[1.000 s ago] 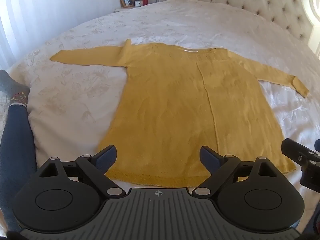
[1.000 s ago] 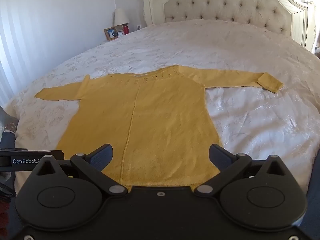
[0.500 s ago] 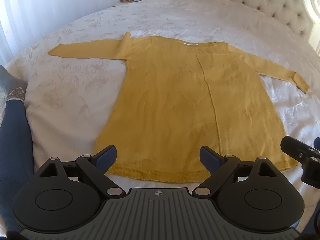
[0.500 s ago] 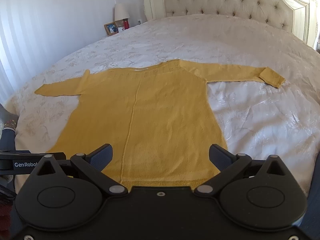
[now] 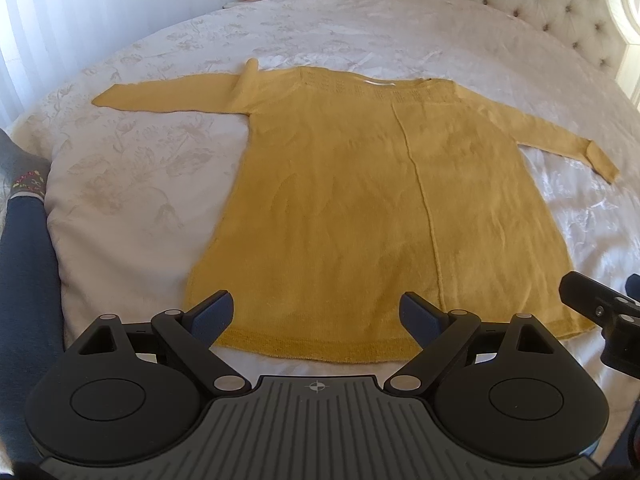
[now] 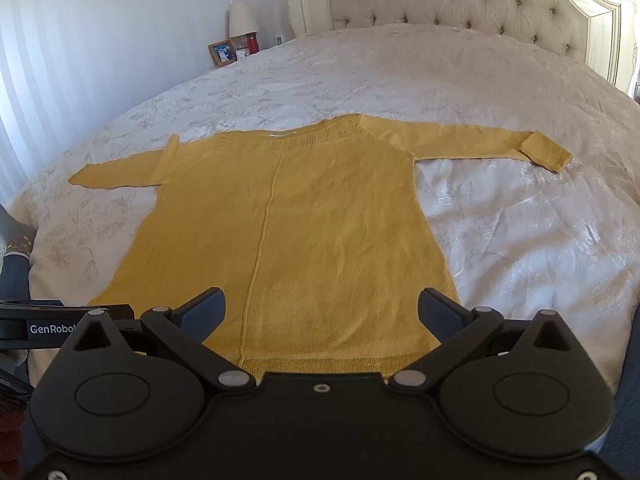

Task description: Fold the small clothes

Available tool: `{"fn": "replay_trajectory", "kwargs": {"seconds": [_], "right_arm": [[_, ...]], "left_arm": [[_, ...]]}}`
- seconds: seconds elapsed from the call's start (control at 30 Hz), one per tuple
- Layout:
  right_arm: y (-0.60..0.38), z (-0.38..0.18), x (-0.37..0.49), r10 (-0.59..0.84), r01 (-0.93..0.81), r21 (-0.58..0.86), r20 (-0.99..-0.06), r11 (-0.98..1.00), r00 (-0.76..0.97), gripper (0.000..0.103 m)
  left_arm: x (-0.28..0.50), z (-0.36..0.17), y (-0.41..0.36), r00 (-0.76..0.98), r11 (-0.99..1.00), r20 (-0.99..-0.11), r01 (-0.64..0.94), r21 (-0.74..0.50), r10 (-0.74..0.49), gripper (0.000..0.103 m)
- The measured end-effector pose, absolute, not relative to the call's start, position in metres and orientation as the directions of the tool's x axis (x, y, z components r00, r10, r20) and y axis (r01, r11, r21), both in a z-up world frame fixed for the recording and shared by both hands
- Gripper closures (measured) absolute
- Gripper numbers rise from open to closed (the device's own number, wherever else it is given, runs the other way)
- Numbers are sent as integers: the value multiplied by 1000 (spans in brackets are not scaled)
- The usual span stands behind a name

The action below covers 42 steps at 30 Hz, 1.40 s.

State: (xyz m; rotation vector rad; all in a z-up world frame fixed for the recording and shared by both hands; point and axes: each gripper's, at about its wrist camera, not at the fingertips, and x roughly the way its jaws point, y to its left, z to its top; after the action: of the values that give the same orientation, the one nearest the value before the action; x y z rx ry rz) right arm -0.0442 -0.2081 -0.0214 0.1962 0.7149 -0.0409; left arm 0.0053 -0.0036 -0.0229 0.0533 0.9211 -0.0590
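Lettering reading "GenRobo", cut off by my own frame, showed white on the side of my left gripper where it poked into the right wrist view; no other writing could be made out. My left gripper's jaws stood wide apart with nothing between them, hanging just above the sweater's hem without touching it. My right gripper likewise had its jaws spread wide and empty, over the near edge of the same hem. The mustard-yellow sweater lay flat on the cream, flower-patterned bedspread, hem toward me and neckline toward the tufted headboard. Both sleeves stretched out to the sides; the cuff of the sleeve on my right was turned back on itself, while the other sleeve lay straight, with a small fold sticking up at its shoulder. A raised seam ran down the middle of the body, and a band of openwork knit crossed below the neckline. A framed photo, a lamp and a red container stood beyond the far corner of the bed.
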Motion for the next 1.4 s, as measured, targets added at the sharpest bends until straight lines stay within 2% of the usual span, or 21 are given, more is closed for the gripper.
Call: {"fn": "replay_trajectory", "kwargs": {"seconds": [1.13, 1.4], "right_arm": [[-204, -26, -38, 37, 107, 167, -683, 980, 729, 1], [-209, -40, -26, 45, 119, 176, -717, 977, 695, 1]], "left_arm": [[10, -31, -3, 583, 995, -810, 98, -14, -68, 12], [16, -41, -1, 588, 994, -804, 110, -19, -81, 12]]}}
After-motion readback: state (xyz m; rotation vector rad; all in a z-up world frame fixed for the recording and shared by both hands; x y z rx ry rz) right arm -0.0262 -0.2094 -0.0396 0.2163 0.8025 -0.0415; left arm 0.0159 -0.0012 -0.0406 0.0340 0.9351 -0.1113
